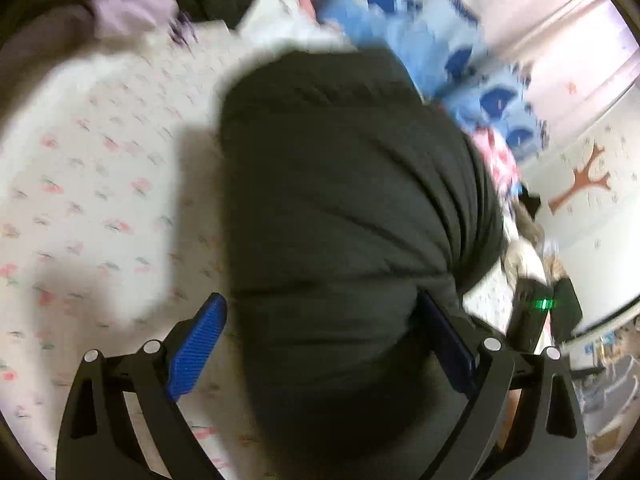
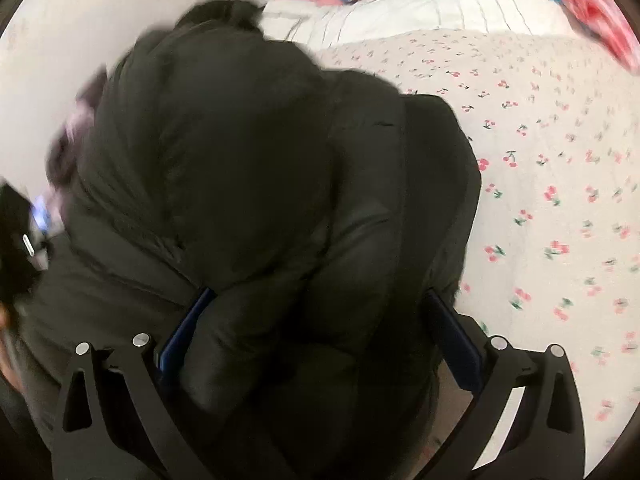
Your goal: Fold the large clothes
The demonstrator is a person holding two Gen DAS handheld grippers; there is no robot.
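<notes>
A bulky black padded jacket [image 1: 344, 184] lies bunched on the cherry-print bed sheet [image 1: 100, 184]. In the left wrist view a thick fold of it sits between the wide-spread jaws of my left gripper [image 1: 322, 298]. The right blue pad [image 1: 448, 344] touches the fabric, while a thin strip of sheet shows beside the left pad [image 1: 198, 346], so this gripper is open. In the right wrist view the jacket [image 2: 248, 168] fills the middle, and my right gripper [image 2: 320, 293] is shut on a puffy roll of it that bulges against both pads. The picture is blurred.
Blue patterned bedding [image 1: 436, 28] and a white cloth [image 1: 280, 20] lie beyond the jacket. A pale pink garment [image 1: 136, 4] is at the top left. White striped bedding [image 2: 420, 12] lies at the bed's far end. The other gripper's body with a green light [image 1: 542, 304] shows at right.
</notes>
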